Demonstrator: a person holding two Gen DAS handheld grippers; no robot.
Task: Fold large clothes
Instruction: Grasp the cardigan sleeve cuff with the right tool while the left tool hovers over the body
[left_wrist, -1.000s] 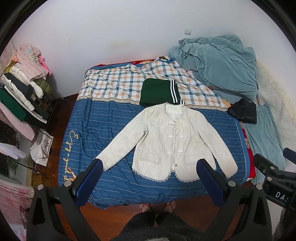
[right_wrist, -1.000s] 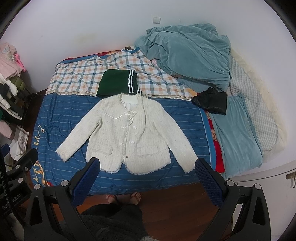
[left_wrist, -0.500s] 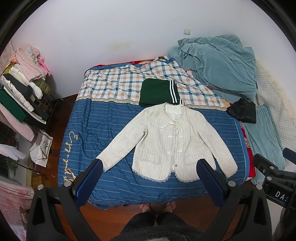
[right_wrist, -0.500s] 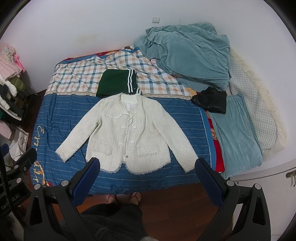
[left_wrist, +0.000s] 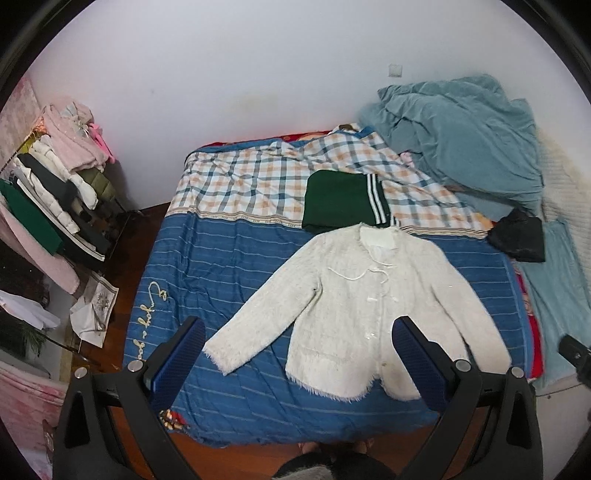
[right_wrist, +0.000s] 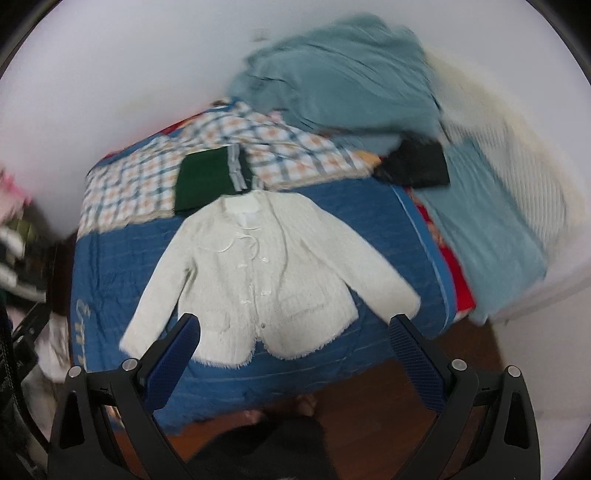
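A cream fuzzy jacket (left_wrist: 365, 299) lies flat and face up on the blue striped bedspread (left_wrist: 221, 266), sleeves spread out, collar toward the wall. It also shows in the right wrist view (right_wrist: 258, 269). My left gripper (left_wrist: 299, 354) is open and empty, held above the bed's near edge over the jacket's left sleeve and hem. My right gripper (right_wrist: 295, 350) is open and empty above the jacket's hem. A folded green garment with white stripes (left_wrist: 343, 203) lies just beyond the collar.
A heap of teal blanket (left_wrist: 461, 140) fills the bed's far right. A black bag (left_wrist: 521, 236) lies at the right edge. A rack of clothes (left_wrist: 48, 192) stands left of the bed. Wooden floor (right_wrist: 388, 406) runs along the near edge.
Both grippers have moved closer to the bed and the jacket. The right wrist view has swung and is blurred. The jacket has not moved.
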